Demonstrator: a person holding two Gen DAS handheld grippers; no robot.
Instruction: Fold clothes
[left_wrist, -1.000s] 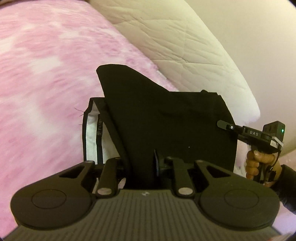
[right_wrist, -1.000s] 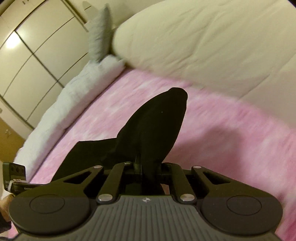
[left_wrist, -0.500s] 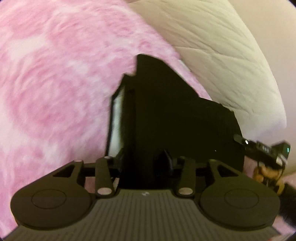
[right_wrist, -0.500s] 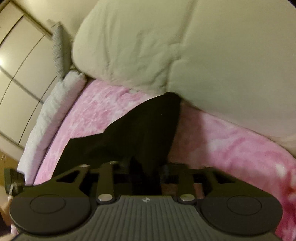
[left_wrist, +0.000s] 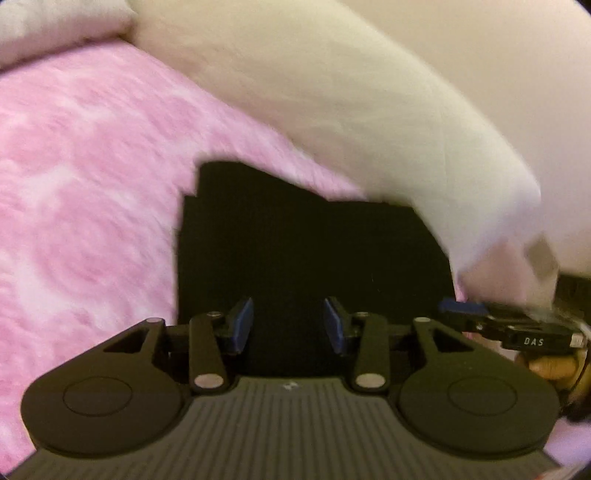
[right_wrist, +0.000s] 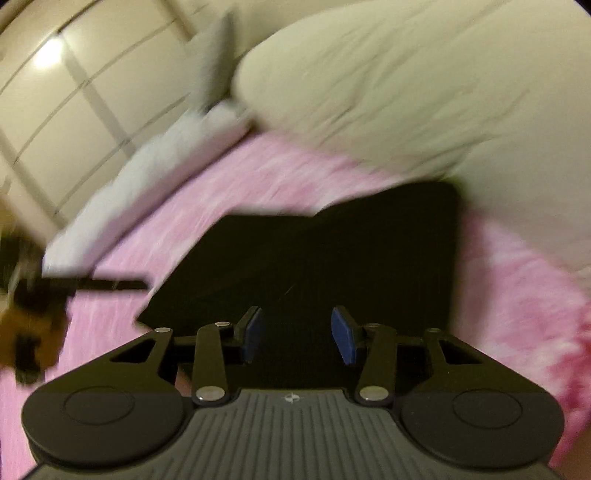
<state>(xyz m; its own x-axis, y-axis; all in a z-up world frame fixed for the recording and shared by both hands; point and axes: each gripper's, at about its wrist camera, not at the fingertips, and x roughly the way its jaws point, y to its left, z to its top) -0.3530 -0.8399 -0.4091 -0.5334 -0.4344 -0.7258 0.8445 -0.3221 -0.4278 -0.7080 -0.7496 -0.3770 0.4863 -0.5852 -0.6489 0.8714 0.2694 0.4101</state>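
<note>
A black garment (left_wrist: 295, 251) lies folded flat on the pink fluffy blanket (left_wrist: 81, 206). My left gripper (left_wrist: 288, 328) hangs open just above its near edge, blue pads apart, holding nothing. In the right wrist view the same black garment (right_wrist: 332, 266) spreads out ahead, and my right gripper (right_wrist: 297, 334) is open over its near edge as well. The right gripper (left_wrist: 517, 325) shows at the right of the left wrist view, held by a hand. The left gripper (right_wrist: 85, 284) appears blurred at the left of the right wrist view.
A large cream duvet (left_wrist: 351, 96) is bunched behind the garment, touching its far edge. A white pillow (right_wrist: 147, 177) and a grey cushion (right_wrist: 214, 70) lie at the bed's far left, with wardrobe doors (right_wrist: 74, 92) beyond.
Both grippers were shut on the black garment and held it up; now both have opened and let it go, and it lies flat and folded on the blanket.
</note>
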